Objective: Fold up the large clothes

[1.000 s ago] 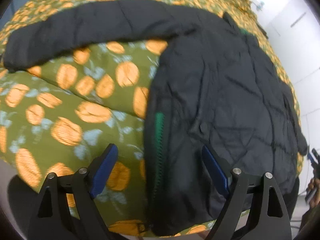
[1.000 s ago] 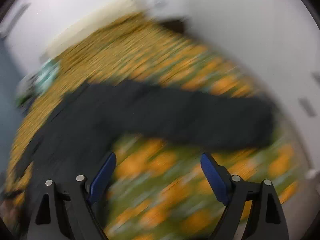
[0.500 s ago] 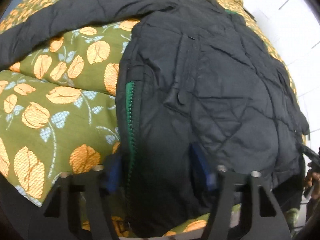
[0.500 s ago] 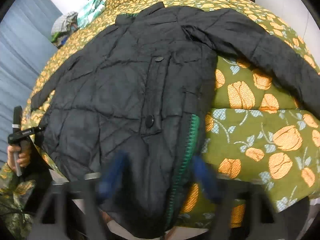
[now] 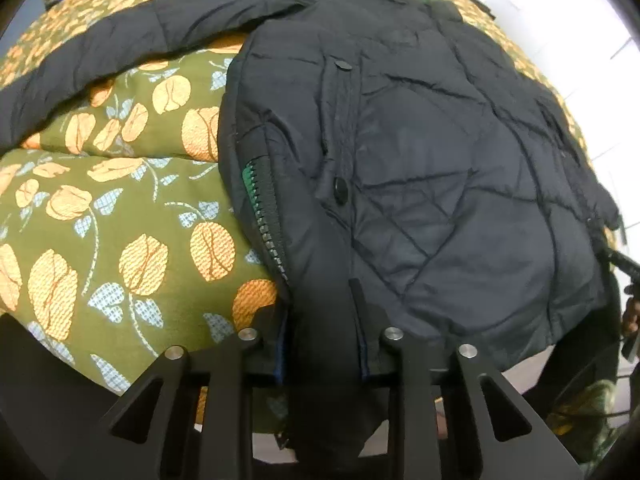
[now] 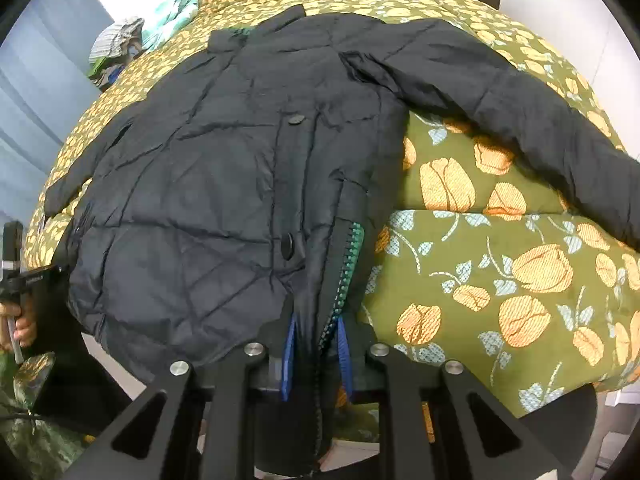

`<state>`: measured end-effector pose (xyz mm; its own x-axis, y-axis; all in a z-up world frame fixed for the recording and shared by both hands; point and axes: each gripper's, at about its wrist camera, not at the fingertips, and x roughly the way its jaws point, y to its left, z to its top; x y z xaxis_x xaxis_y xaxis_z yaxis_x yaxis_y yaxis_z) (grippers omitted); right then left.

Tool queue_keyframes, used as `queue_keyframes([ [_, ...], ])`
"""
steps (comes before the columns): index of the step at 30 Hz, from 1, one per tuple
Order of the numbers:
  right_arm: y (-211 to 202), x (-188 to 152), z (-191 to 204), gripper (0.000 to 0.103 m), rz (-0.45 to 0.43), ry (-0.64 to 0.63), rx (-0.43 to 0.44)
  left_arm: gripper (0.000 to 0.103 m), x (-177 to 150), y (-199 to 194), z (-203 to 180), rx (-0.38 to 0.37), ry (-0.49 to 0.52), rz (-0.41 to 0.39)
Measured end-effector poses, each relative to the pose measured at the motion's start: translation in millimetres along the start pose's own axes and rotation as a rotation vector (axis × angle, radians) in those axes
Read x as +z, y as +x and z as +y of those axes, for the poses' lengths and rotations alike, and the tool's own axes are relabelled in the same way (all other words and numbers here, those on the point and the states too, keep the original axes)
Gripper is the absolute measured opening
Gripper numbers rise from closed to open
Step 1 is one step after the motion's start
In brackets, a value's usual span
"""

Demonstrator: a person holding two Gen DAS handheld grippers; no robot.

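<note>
A black quilted jacket with a green-edged zipper lies front up on a bed, one sleeve stretched out sideways. It also shows in the right wrist view, sleeve to the right. My left gripper is shut on the jacket's bottom hem beside the zipper. My right gripper is shut on the hem at the zipper edge. Both views seem to show the same hem area; I cannot tell how far apart the grippers are.
The bed has an olive cover with orange tulips. A pile of clothes lies at the far end by a blue curtain. A hand holding another gripper shows at the left edge of the right wrist view.
Both grippers moved in to the jacket's bottom hem and closed on it; a second ago both were open and away from it.
</note>
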<state>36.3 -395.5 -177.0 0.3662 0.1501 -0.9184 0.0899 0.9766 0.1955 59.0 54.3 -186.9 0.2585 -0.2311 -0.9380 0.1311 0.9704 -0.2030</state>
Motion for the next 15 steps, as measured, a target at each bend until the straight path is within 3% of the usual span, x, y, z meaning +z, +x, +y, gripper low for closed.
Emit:
queue_keyframes([
  [2, 0, 1, 0, 0.022, -0.028, 0.013, -0.006, 0.035, 1, -4, -1, 0.018, 0.002, -0.014],
  [3, 0, 2, 0, 0.026, -0.033, 0.018, -0.007, 0.044, 2, -7, -2, 0.03, 0.005, -0.024],
  [5, -2, 0, 3, 0.047, -0.049, 0.023, -0.002, 0.057, 1, -18, -1, 0.041, 0.012, -0.052],
  [9, -21, 1, 7, 0.05, -0.099, 0.016, -0.035, 0.087, 2, -51, 1, 0.089, -0.007, -0.177],
  [12, -47, 5, 8, 0.054, -0.171, 0.006, -0.066, 0.096, 7, -82, 6, 0.125, -0.052, -0.33],
  [15, -79, 13, 10, 0.058, -0.281, 0.001, -0.056, 0.096, 12, -97, 13, 0.131, -0.093, -0.416],
])
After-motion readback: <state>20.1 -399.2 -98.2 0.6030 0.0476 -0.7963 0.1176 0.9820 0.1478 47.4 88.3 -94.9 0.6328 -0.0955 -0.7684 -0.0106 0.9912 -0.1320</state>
